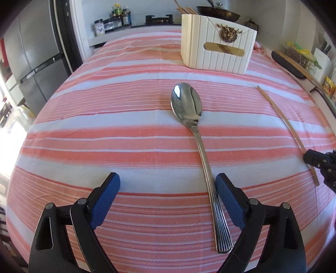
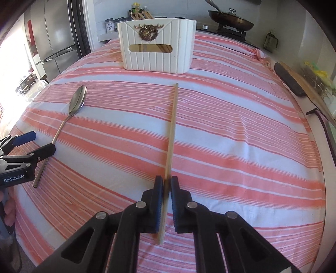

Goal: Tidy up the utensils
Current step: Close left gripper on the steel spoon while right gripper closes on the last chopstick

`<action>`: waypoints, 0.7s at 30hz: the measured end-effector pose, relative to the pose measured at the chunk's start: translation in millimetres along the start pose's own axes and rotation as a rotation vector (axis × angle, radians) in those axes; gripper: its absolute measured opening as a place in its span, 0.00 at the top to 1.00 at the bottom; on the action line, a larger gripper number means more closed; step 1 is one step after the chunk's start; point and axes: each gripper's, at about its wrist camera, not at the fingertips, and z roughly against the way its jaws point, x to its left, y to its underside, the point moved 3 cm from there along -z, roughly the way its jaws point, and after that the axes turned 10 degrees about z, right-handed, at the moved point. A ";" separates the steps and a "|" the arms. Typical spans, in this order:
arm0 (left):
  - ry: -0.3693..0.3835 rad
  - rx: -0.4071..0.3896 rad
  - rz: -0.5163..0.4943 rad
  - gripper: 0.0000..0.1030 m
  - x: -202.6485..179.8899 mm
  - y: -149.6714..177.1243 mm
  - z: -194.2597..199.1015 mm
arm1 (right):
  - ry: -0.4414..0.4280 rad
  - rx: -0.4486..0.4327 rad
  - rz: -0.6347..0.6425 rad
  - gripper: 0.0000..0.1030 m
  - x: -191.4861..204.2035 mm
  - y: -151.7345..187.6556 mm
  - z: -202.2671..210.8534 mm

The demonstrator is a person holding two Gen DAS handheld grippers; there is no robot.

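Note:
A long steel spoon (image 1: 190, 109) lies on the striped cloth, bowl toward the far side. My left gripper (image 1: 168, 182) stands open over its handle, which runs just inside the right finger. A wooden chopstick (image 2: 172, 126) lies lengthwise on the cloth, and my right gripper (image 2: 167, 182) is shut on its near part. In the left wrist view the chopstick (image 1: 287, 124) is at the right, with the right gripper (image 1: 315, 159) on its near end. The spoon (image 2: 76, 100) and the left gripper (image 2: 35, 145) show at the left of the right wrist view. A white ribbed utensil holder (image 1: 218, 48) (image 2: 157, 46) stands at the far side with more chopsticks in it.
The table wears a pink and white striped cloth (image 1: 105, 134). A dark cutting board (image 2: 289, 79) leans at the right edge. Behind the table are a stove with a lidded pan (image 2: 231, 19), spice jars (image 1: 117, 16) and a steel fridge (image 1: 31, 63).

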 end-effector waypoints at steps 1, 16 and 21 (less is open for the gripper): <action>0.000 0.001 0.000 0.09 1.6 0.4 0.4 | 0.005 0.001 -0.011 0.92 -3.2 4.1 1.9; 0.032 0.036 -0.006 0.07 21.4 -7.9 0.8 | -0.029 0.051 -0.144 0.78 -54.2 40.5 23.8; 0.207 0.083 0.043 0.07 25.6 -22.9 9.2 | -0.072 0.019 -0.166 0.63 -75.7 33.8 40.5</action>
